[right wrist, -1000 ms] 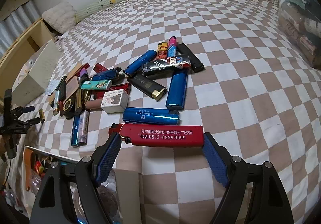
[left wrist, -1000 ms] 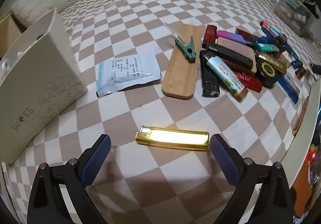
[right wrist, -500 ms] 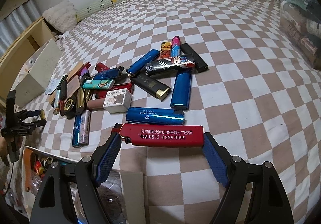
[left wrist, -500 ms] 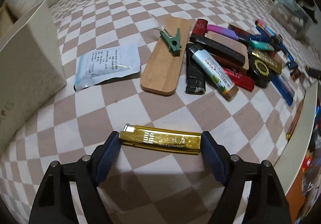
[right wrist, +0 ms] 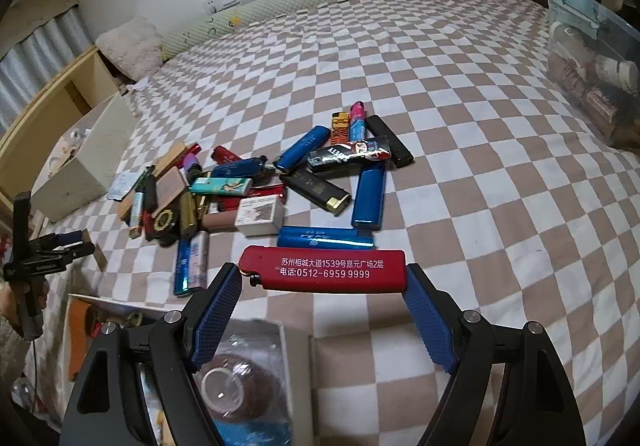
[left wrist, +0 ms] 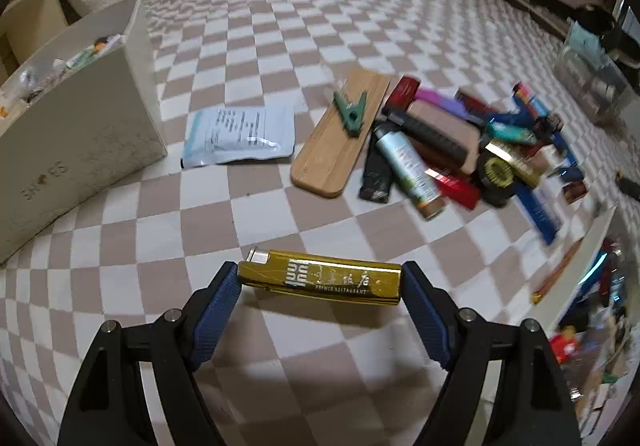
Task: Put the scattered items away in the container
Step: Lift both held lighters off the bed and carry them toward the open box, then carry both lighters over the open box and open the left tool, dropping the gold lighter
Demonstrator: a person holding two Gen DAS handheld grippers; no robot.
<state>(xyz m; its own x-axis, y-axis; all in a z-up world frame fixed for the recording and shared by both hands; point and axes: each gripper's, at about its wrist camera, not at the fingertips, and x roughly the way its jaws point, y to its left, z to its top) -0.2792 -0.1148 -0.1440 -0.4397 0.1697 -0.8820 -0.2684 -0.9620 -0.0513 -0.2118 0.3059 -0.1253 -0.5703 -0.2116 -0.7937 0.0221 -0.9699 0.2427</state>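
Clamping a gold lighter (left wrist: 322,280) endwise at lower centre, the left hand-held gripper (left wrist: 321,288) has closed on it since earlier; only that view shows the container's (left wrist: 80,138) contents. Right hand-held gripper (right wrist: 322,286) pinches a red lighter (right wrist: 324,270) above the bed (right wrist: 500,206).

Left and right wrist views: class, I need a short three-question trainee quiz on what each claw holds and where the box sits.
1. True or false: the left claw grips a gold lighter by its two ends.
2. What colour is the lighter in the right claw? A) blue B) red C) black
3. In the left wrist view, on which side of the picture does the white box stand?

Key: 1 true. 2 B. 3 the left side, beyond a white packet.
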